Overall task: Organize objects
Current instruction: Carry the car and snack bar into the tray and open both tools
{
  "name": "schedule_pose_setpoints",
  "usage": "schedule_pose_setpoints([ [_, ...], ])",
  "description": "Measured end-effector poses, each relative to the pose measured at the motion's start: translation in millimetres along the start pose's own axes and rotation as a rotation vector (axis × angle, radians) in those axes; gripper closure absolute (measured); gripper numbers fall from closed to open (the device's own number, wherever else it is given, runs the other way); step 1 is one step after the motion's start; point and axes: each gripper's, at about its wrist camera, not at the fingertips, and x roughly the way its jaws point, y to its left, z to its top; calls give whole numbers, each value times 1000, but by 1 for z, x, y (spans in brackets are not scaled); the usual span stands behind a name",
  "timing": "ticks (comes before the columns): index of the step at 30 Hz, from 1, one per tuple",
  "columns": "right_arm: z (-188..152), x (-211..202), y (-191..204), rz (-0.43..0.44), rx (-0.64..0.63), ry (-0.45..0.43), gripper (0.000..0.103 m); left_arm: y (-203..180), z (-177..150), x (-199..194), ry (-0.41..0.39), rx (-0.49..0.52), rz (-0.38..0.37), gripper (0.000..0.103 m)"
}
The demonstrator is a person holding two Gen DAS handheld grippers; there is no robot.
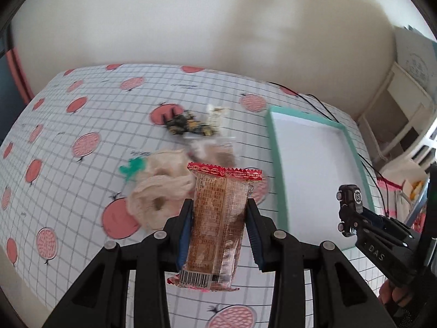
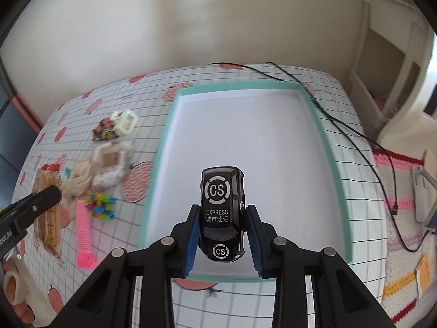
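- Clamping a red-ended snack packet [image 1: 215,218] between its blue pads, the left gripper [image 1: 218,218] holds it upright above the checked tablecloth [image 1: 68,164]; the packet's barcode end hangs below the fingers at 6 o'clock of the left wrist view.
- Gripping a black toy car [image 2: 221,213] by its sides, the right gripper [image 2: 221,227] carries it nose-up over the near half of the tray, at the centre of the right wrist view; the car's roof reads "CS EXPRESS".
- Just beyond the packet, at 10 o'clock of it, lies a cream cloth bundle [image 1: 158,188] with a green clip [image 1: 133,168] touching its far-left side.
- Beside that heap in the right wrist view lie a pink strap [image 2: 83,235] and a small pile of coloured pegs [image 2: 99,206], close together, near the tray's left wall.
- Farther out sit a clear bagged snack [image 2: 109,164], then a dark yellow-and-black toy [image 1: 188,127] and a pale blocky piece [image 2: 124,121].
- The teal-rimmed tray [image 2: 155,169] has a bare white floor, open from the near rim to the far rim.
- A black cable [image 2: 341,125] crosses the tray's far-right corner and trails off the table edge at 3 o'clock.
- Past the table's far edge stands a plain wall [image 2: 191,22].
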Motion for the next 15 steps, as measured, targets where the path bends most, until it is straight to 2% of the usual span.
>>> schedule_pose_setpoints([
  [12, 8, 8, -67, -72, 152, -9, 68, -86, 26, 38, 17, 81, -124, 64],
  [15, 8, 12, -76, -82, 168, -6, 68, -101, 26, 57, 46, 98, -146, 64],
])
